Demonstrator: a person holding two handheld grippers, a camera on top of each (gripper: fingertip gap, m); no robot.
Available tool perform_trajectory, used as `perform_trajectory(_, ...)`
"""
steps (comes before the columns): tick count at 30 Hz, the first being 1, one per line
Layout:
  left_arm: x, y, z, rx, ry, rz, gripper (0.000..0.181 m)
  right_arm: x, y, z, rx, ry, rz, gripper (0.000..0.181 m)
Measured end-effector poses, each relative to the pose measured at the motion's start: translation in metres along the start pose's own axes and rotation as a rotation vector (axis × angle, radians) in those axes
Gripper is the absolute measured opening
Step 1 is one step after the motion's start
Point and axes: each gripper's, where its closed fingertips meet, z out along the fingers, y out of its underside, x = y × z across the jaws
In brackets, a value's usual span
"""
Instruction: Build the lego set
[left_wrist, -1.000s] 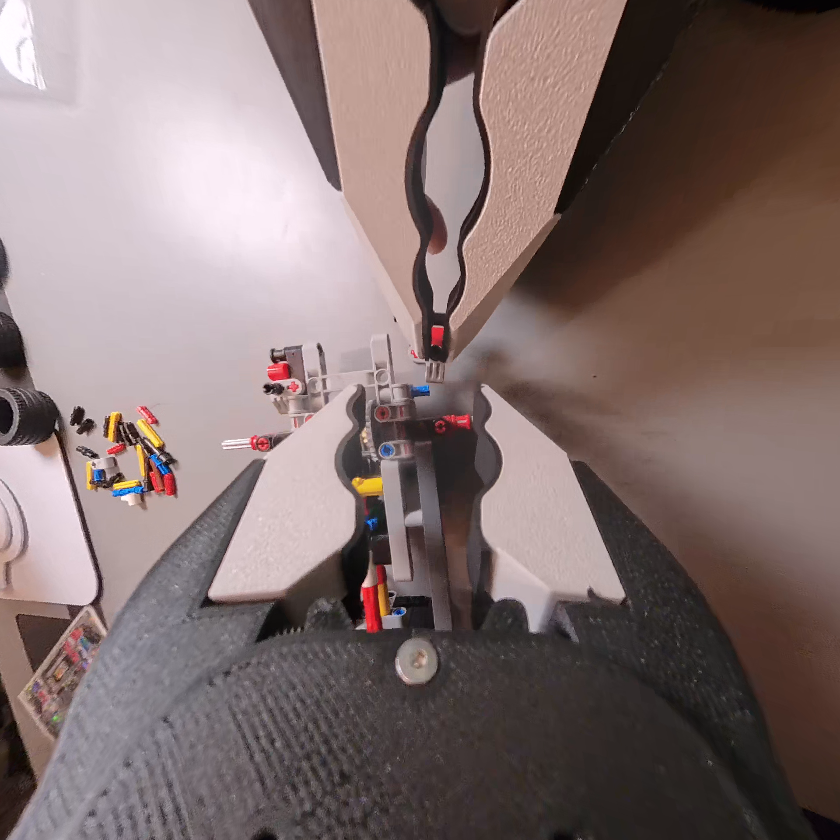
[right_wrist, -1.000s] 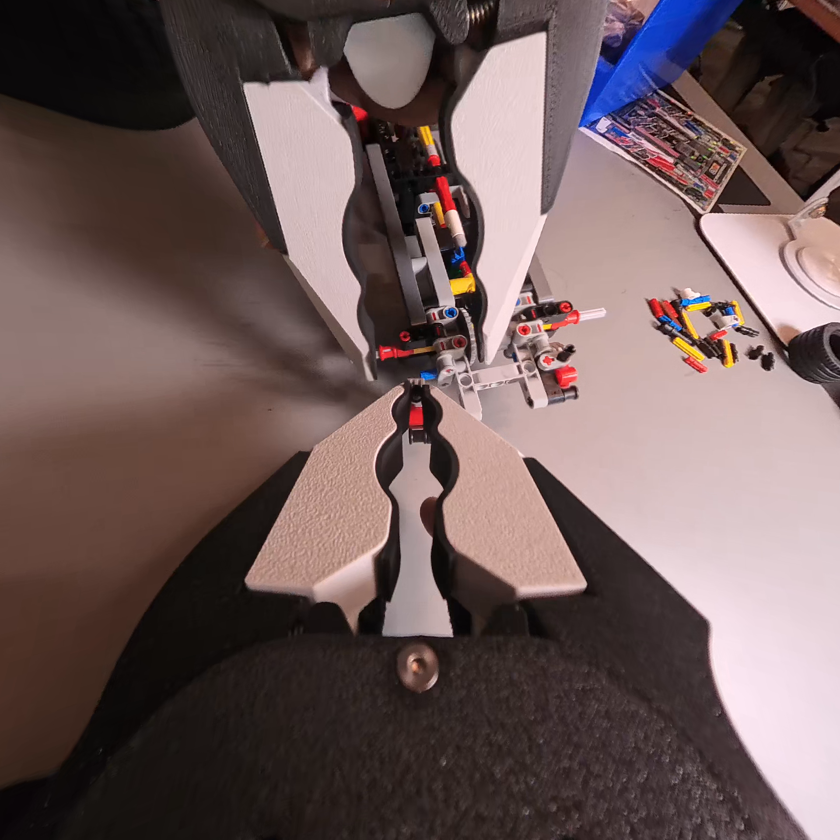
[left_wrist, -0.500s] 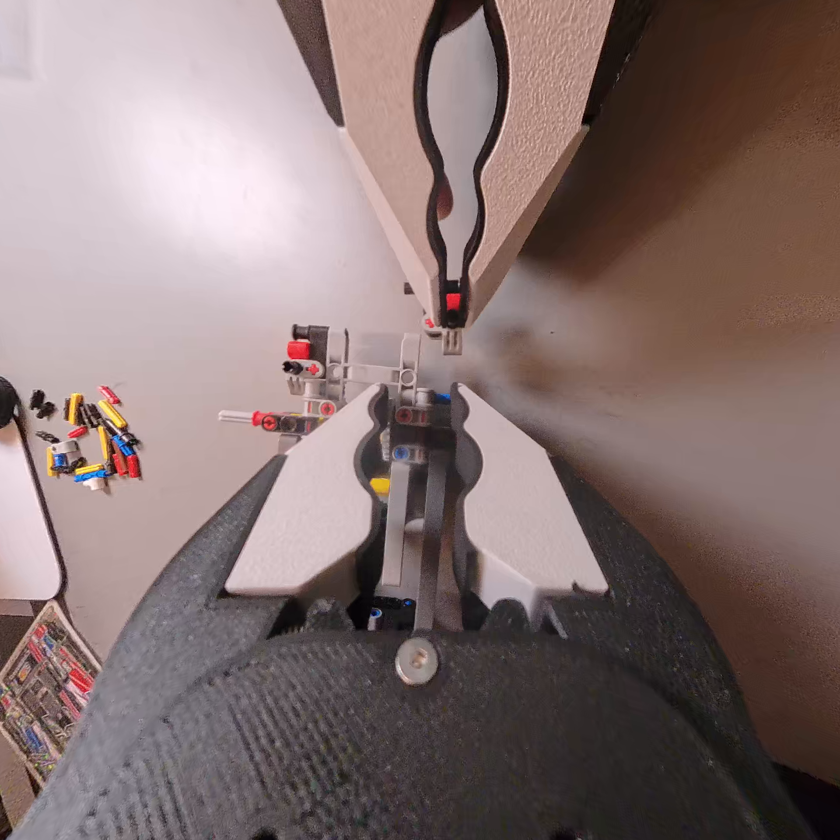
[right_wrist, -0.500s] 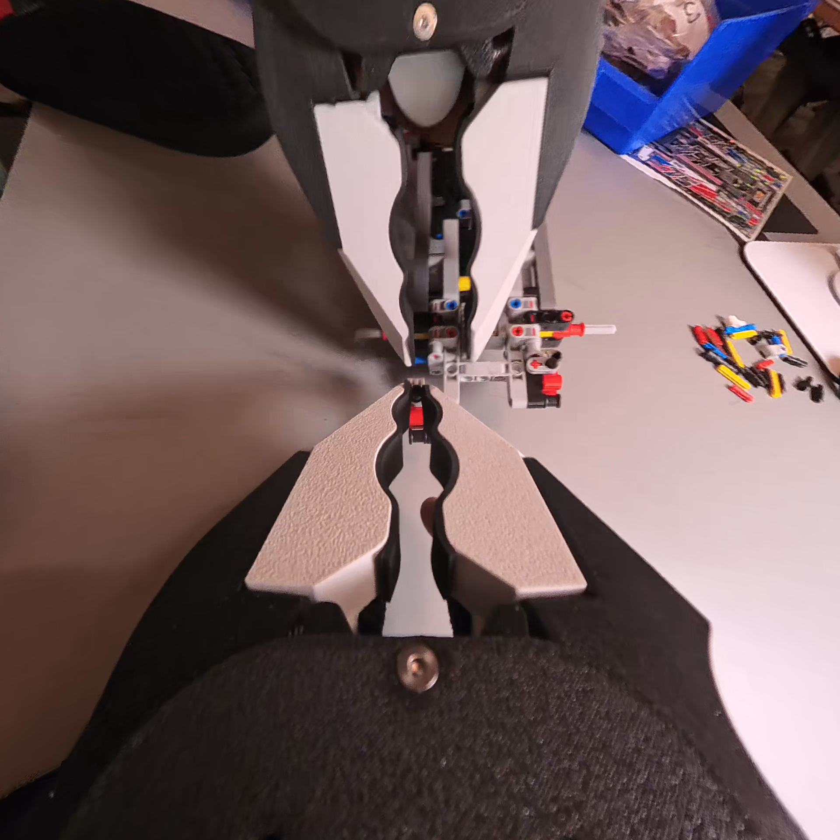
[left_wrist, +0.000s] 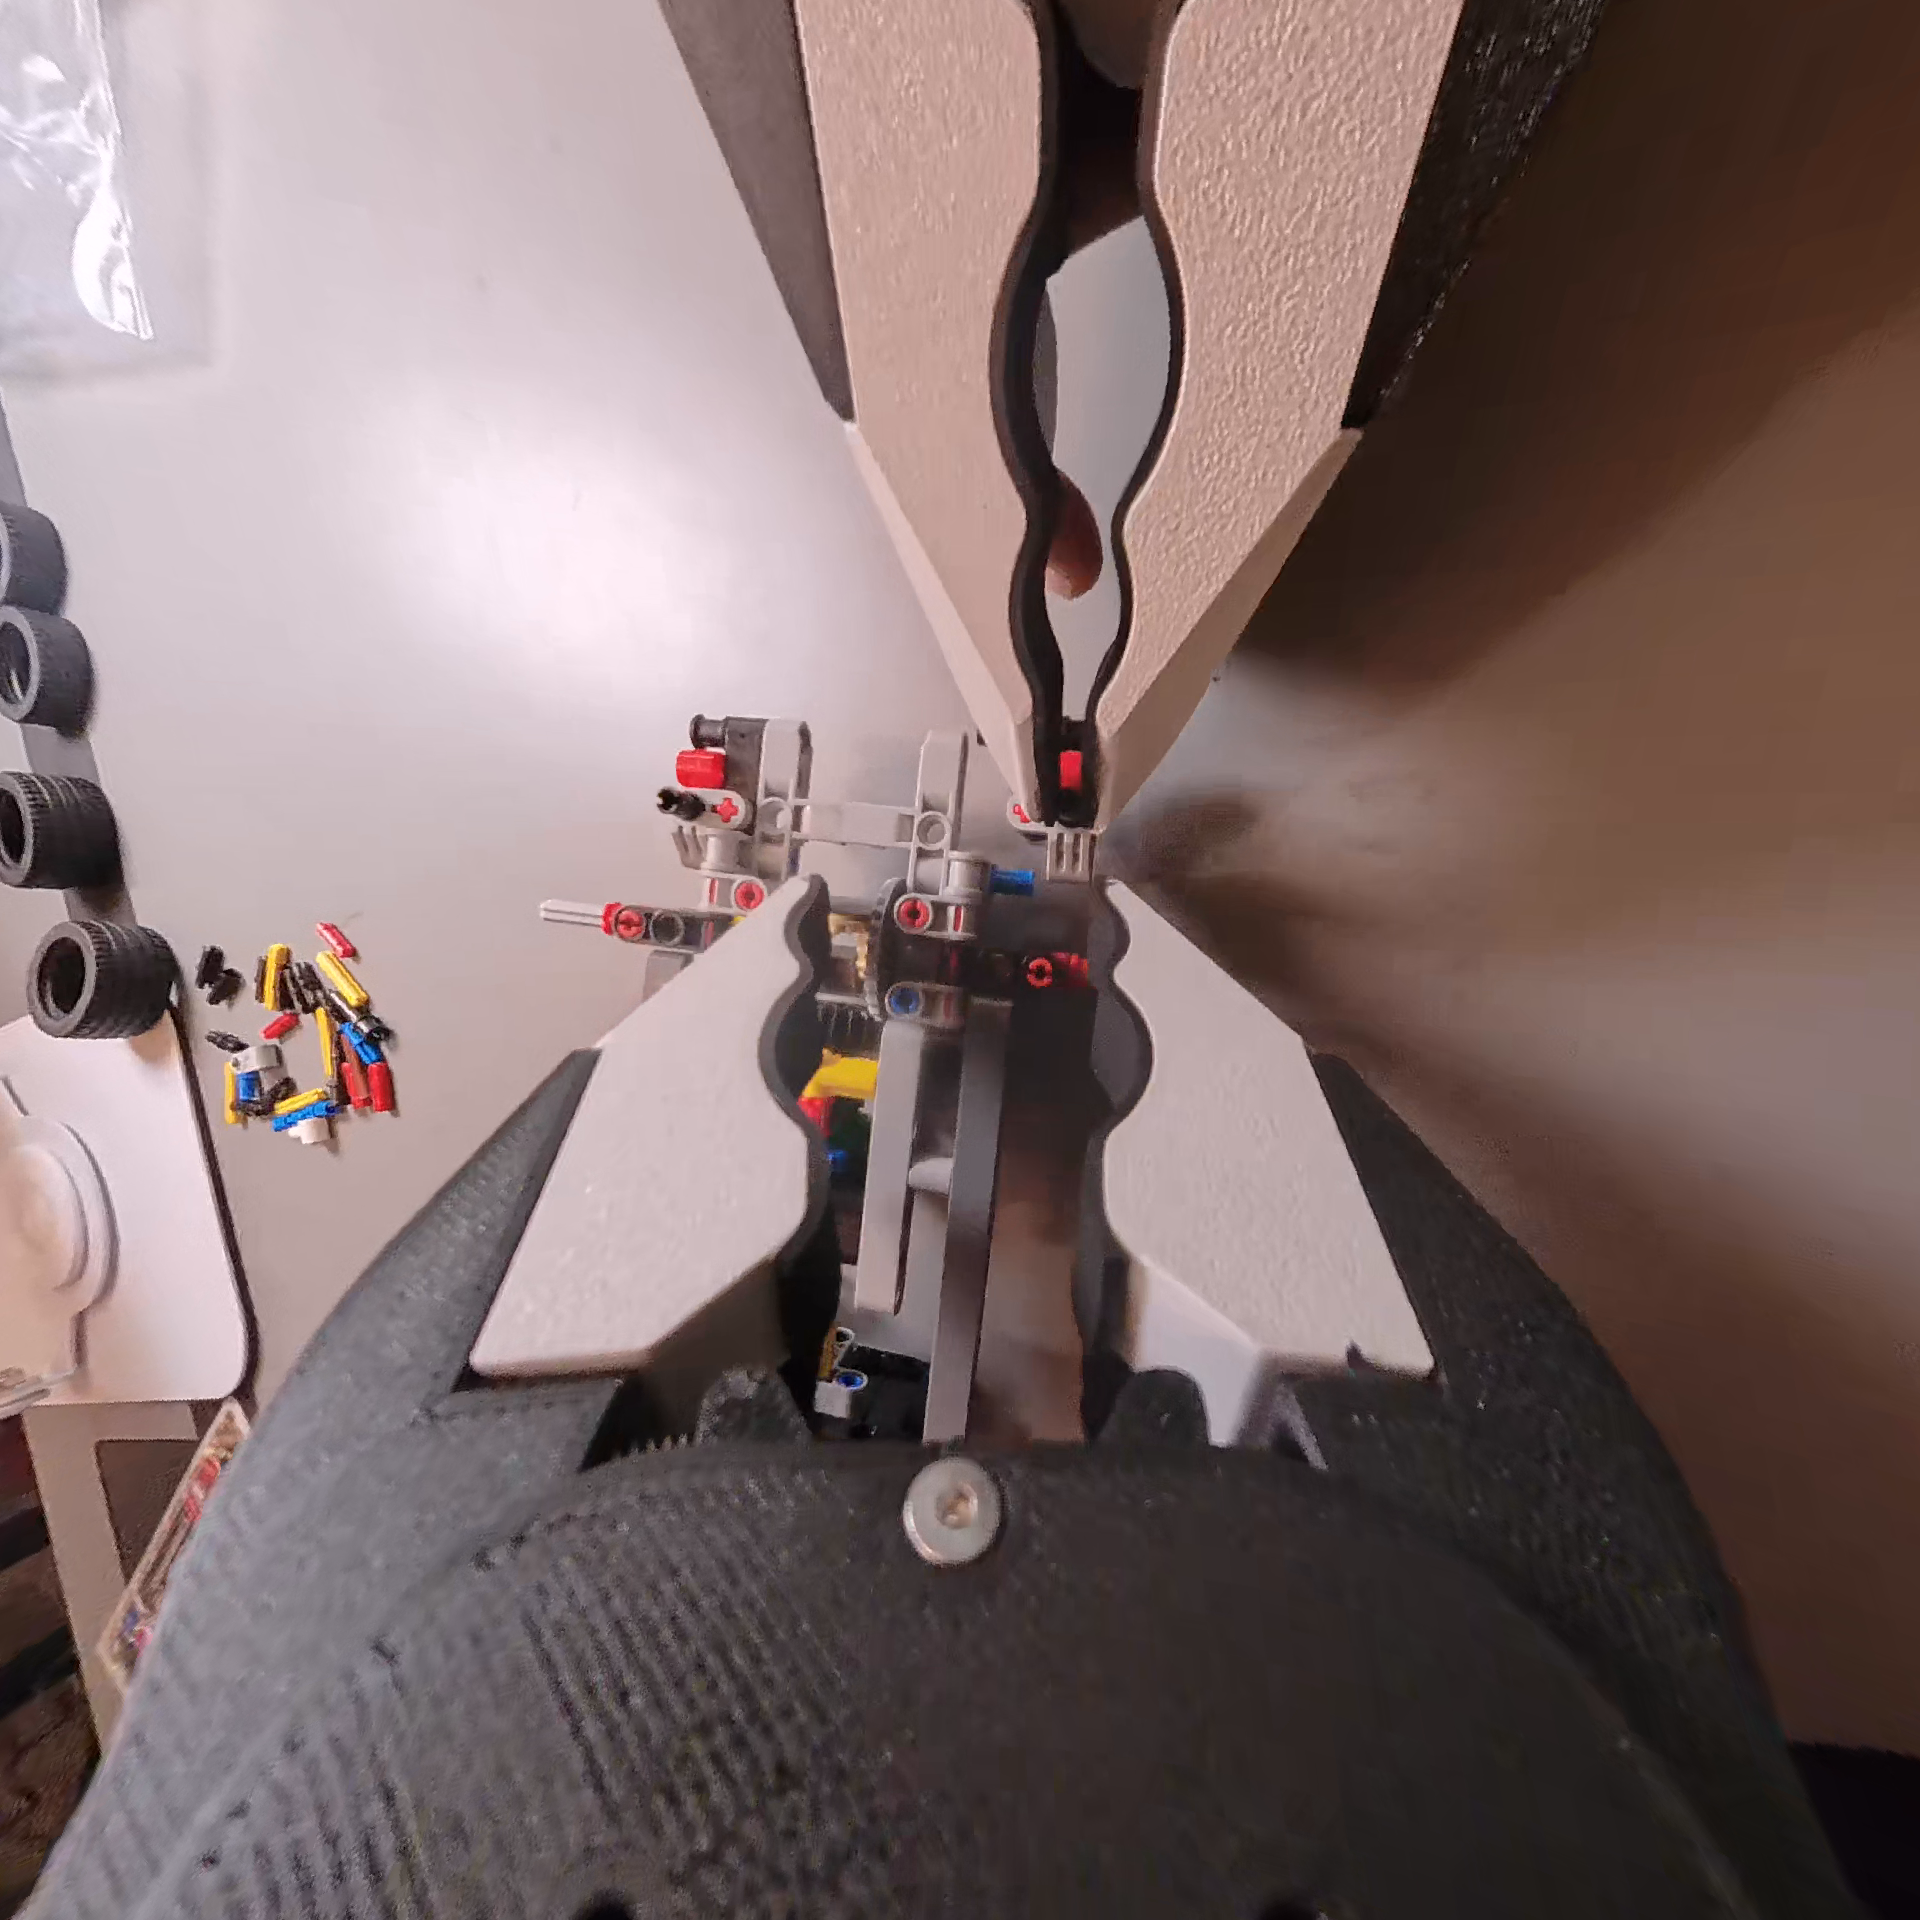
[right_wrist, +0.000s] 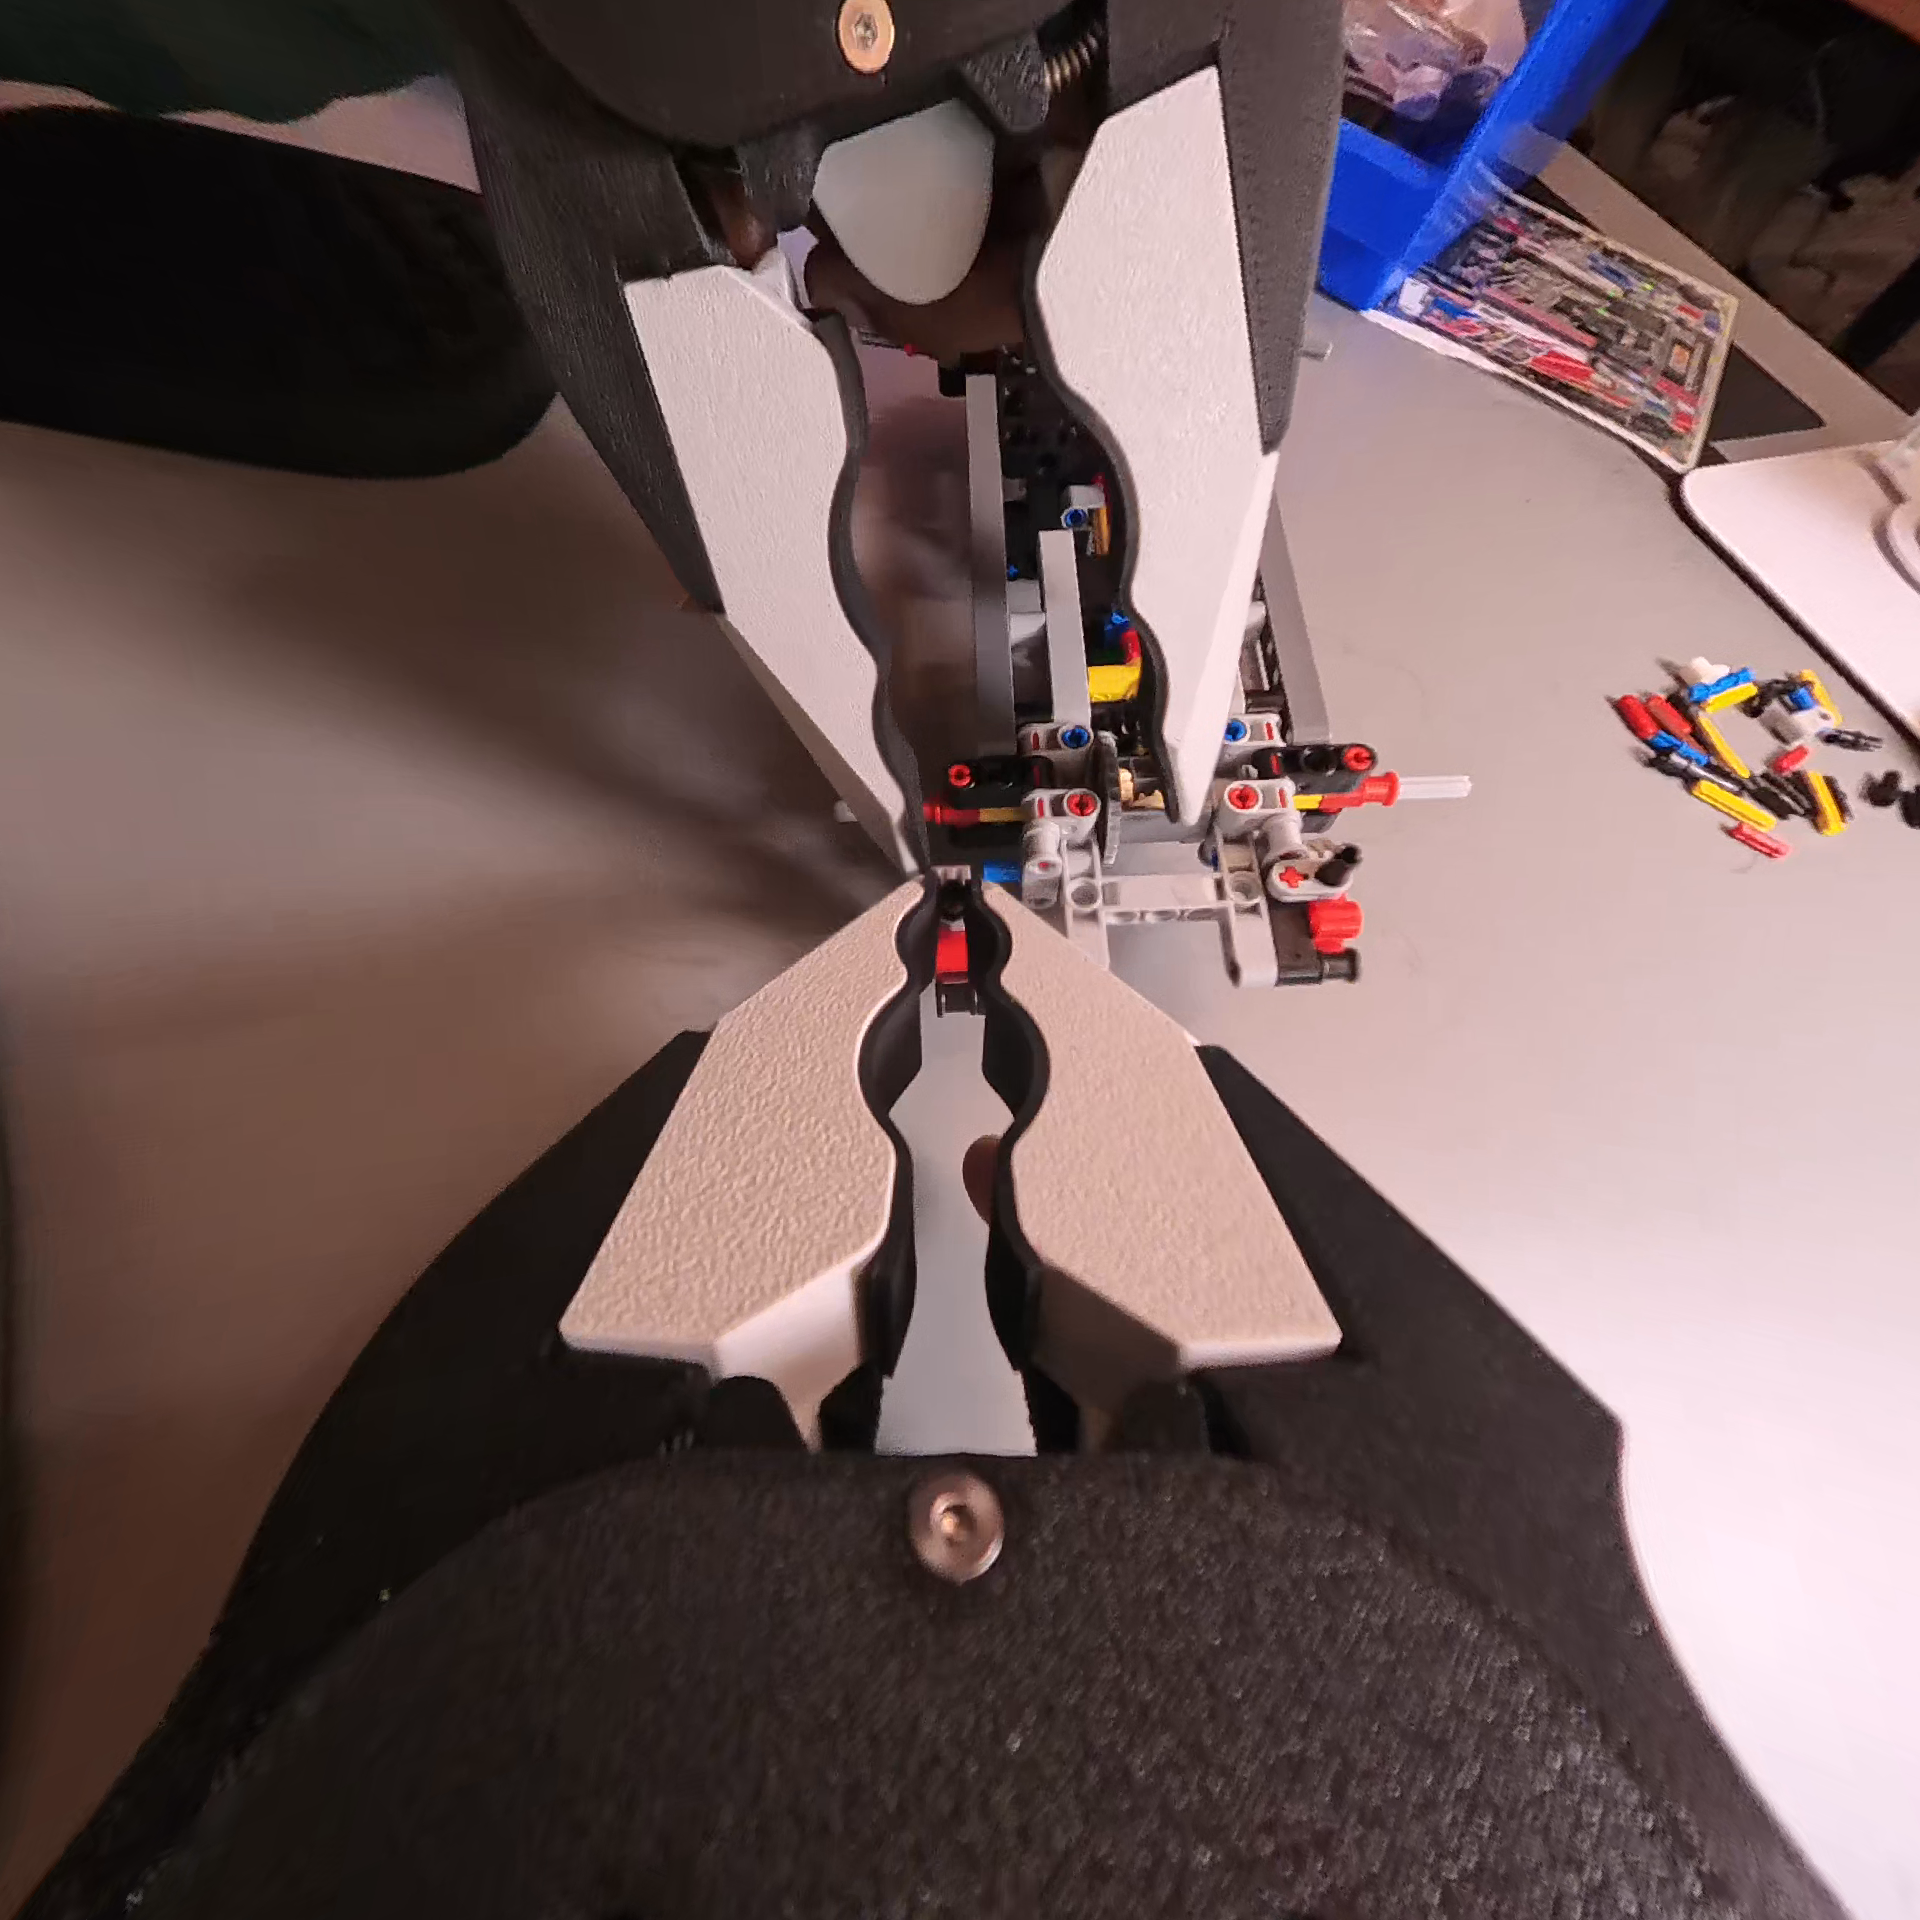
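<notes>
Left wrist view: the left gripper (left_wrist: 956, 914) has its two fingers closed against the sides of the lego assembly (left_wrist: 935, 1039), a grey-beamed chassis with red, blue and yellow pins that runs back between the fingers toward the camera. The front end of the assembly projects past the fingertips as a light grey frame resting on the white table (left_wrist: 468, 468). The right gripper (left_wrist: 1065, 800) enters from the top of the frame, its fingers pressed together on a small connector piece (left_wrist: 1070, 821) with a red middle and a grey ribbed end; that grey end sits just beside the front right corner of the assembly, at the left gripper's right fingertip. To the left lie a pile of loose pins (left_wrist: 301, 1039) in yellow, red, blue and black, and a row of black tyres (left_wrist: 62, 831) along the frame edge, next to a white tray (left_wrist: 135, 1247). Right wrist view: the right gripper (right_wrist: 954, 894) is pinching the connector piece (right_wrist: 951, 951), whose grey tip points at the near left corner of the lego assembly (right_wrist: 1091, 810). The left gripper (right_wrist: 1039, 821) reaches down from the top, its fingers clamped on either side of the assembly's long grey beams. The loose pins (right_wrist: 1756, 748) lie well apart to the right on the table (right_wrist: 1558, 1143). Farther back sit a blue bin (right_wrist: 1434, 187) and a printed instruction sheet (right_wrist: 1558, 312).
</notes>
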Motion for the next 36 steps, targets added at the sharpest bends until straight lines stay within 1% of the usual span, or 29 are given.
perform_trajectory(4,0.0004,0.0003,0.0031,-0.003,0.005,0.03,0.046,0.0013,0.0015,0.0017,-0.005,0.045,-0.02,0.001)
perform_trajectory(15,0.0024,-0.0003,0.0069,0.014,0.001,0.031,0.039,0.0036,0.0013,0.0059,0.004,0.063,-0.025,0.001)
perform_trajectory(24,-0.0006,0.0006,0.0086,0.007,-0.023,0.066,0.037,0.0065,-0.0002,0.0053,0.022,0.082,-0.041,0.001)
perform_trajectory(36,-0.0019,0.002,0.0102,-0.01,-0.044,0.11,0.036,0.0064,0.0022,0.0065,0.01,0.077,-0.072,0.001)
